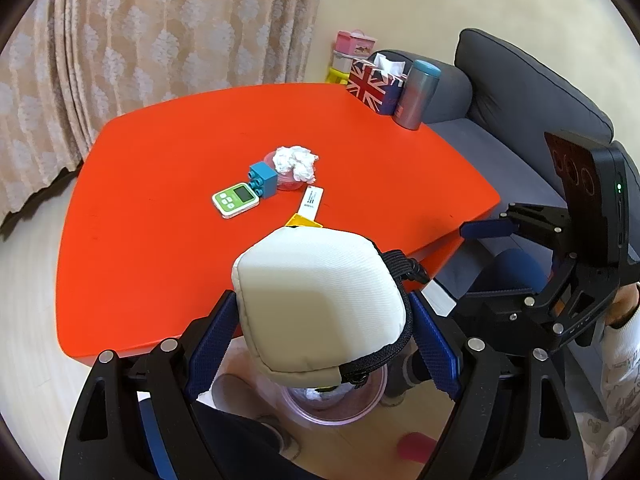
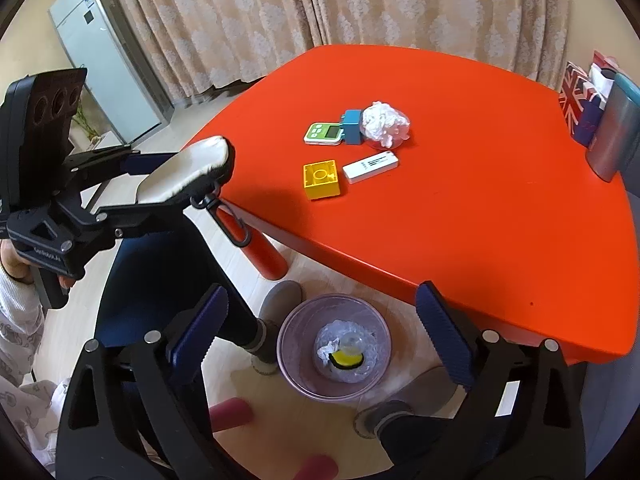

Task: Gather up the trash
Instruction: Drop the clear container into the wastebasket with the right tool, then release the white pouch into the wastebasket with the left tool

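Beige patterned curtains hang behind one orange bench, which carries one crumpled tissue, one green timer, one blue block, one yellow block and one white stick. On the floor beside it stands one clear bin with wrappers inside. The left gripper has its fingers pinching one cream pouch above that bin; the right gripper has its fingers spread, holding nothing

Our left tongs and right tongs are black angular frames with round silver screws and ribbed blue pads. Each carries a black upright block with three rings; one shows a green light. Our sleeves are pale and patterned.
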Demonstrator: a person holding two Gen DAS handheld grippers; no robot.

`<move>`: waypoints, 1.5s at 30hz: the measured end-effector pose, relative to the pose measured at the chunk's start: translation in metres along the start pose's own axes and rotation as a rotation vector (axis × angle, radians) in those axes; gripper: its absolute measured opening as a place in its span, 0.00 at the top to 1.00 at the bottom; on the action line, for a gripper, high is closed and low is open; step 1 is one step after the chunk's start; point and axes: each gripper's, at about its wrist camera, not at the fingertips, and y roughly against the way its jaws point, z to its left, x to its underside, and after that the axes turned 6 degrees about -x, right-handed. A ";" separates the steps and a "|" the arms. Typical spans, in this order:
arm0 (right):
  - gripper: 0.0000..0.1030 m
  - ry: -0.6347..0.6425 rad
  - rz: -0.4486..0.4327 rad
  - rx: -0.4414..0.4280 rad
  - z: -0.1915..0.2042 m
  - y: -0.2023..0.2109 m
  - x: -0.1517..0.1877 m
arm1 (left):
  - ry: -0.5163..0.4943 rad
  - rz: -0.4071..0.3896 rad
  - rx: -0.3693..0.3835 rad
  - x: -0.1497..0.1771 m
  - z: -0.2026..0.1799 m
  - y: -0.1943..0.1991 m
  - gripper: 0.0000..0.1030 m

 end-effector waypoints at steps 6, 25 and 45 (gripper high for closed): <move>0.07 -0.015 -0.015 0.020 -0.003 0.010 0.001 | -0.015 0.010 0.013 0.003 -0.004 0.001 0.22; 0.06 -0.064 -0.065 0.089 -0.023 0.036 0.004 | -0.071 0.071 0.061 0.007 -0.029 -0.024 0.22; 0.06 -0.080 -0.070 0.083 -0.026 0.037 0.005 | -0.066 0.060 0.057 0.002 -0.032 -0.030 0.07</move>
